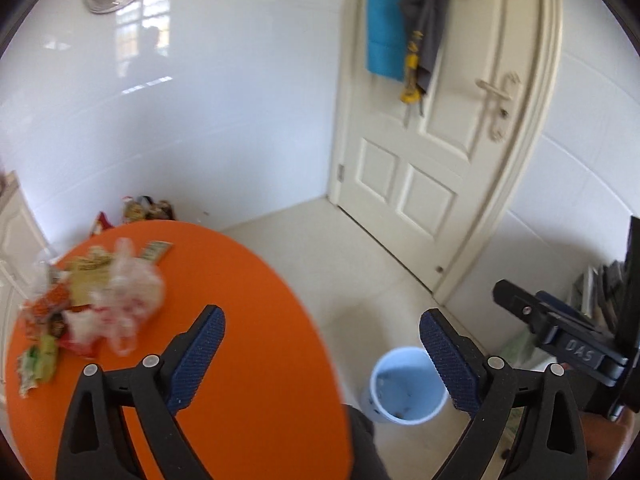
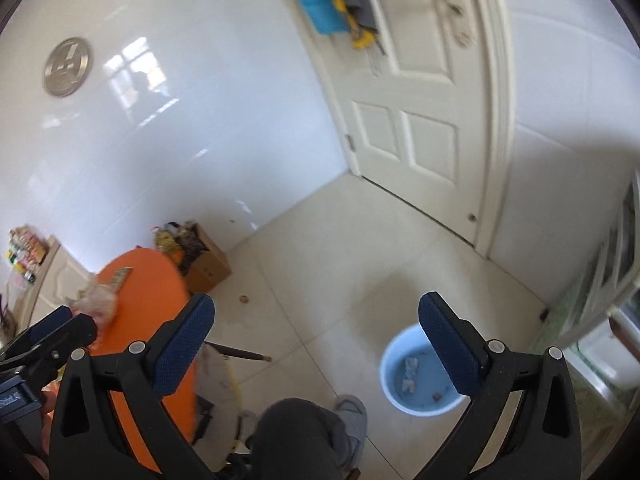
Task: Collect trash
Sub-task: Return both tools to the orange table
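While both claws are hanging empty in the air, the main risk is sitting at the left of the left-wrist view: a loose heap of crumpled clear plastic bags and coloured snack wrappers (image 1: 90, 304) is lying on the round orange table top (image 1: 248, 320), and it is light, slippery stuff. A pinch taken on only the top film is likely to be pulling one bag free while the rest is sliding or scattering toward the table edge, and a flat green-printed packet (image 1: 154, 250) lying just beyond the heap, apart from it, could be getting left behind. A second risk is the drop: the pale blue round plastic bin (image 2: 420, 376) is standing on the cream tiled floor (image 2: 340, 248) well apart from the table, at the lower right of both views, so a thin wrapper released from high up may be drifting past its rim. The bin is already holding a few pale scraps at its bottom. A dark trousered knee (image 2: 296, 432) is crowding the lower centre of the right-wrist view, near the bin. The left gripper (image 1: 320, 334) is standing wide, its blue ribbed pads (image 1: 198, 356) touching nothing, with table and floor showing between them. The right gripper (image 2: 316, 320) is equally spread, released, nothing between its pads, only floor tile and bin beyond them.
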{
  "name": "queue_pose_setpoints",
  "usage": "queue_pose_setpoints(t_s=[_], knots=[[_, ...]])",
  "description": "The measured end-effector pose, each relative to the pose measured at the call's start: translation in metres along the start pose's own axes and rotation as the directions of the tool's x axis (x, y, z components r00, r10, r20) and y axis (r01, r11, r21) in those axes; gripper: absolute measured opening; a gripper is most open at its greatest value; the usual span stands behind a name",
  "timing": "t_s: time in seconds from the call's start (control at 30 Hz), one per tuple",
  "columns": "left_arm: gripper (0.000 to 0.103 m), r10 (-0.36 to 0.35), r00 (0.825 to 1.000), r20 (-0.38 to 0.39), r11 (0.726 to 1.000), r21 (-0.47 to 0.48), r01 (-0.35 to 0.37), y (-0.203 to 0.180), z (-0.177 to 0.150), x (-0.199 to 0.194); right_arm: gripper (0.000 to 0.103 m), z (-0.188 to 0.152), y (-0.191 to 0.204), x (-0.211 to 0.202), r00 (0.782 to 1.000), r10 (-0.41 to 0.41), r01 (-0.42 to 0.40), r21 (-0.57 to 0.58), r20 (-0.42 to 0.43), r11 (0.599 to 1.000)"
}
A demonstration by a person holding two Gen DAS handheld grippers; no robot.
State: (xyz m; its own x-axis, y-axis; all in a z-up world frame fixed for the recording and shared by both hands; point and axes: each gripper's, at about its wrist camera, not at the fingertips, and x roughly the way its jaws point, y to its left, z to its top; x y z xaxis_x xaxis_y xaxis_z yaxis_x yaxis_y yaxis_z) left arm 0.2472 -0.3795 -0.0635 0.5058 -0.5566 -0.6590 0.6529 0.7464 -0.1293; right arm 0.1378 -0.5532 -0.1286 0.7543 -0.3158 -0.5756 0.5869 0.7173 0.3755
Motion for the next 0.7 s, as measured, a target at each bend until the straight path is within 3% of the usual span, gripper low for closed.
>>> queue_pose_setpoints(t_s=[0.23,0.33,0.53,0.7], knots=[[0.098,0.145,0.987,0.073,0.984,-0.112,-0.137,0.057,-0.049,-0.103,0.103,0.001,0.106,-0.022,0.989,0.141,-0.134,-0.153,0.037,0.979],[0.098,0.228,0.968,0.110,0.965,-0.162,-0.209,0.091,-0.075,-0.163,0.103,-0.003,0.151,-0.028,0.979,0.199,-0.187,-0.212,0.038,0.959],[0.098,0.352,0.923,0.154,0.916,-0.260,-0.306,0.119,-0.130,-0.249,0.103,-0.019,0.233,-0.038,0.953,0.302,-0.279,-0.341,0.017,0.898],[0.099,0.418,0.893,0.168,0.878,-0.325,-0.350,0.104,-0.160,-0.277,0.103,-0.036,0.280,-0.049,0.936,0.353,-0.318,-0.430,0.001,0.845]])
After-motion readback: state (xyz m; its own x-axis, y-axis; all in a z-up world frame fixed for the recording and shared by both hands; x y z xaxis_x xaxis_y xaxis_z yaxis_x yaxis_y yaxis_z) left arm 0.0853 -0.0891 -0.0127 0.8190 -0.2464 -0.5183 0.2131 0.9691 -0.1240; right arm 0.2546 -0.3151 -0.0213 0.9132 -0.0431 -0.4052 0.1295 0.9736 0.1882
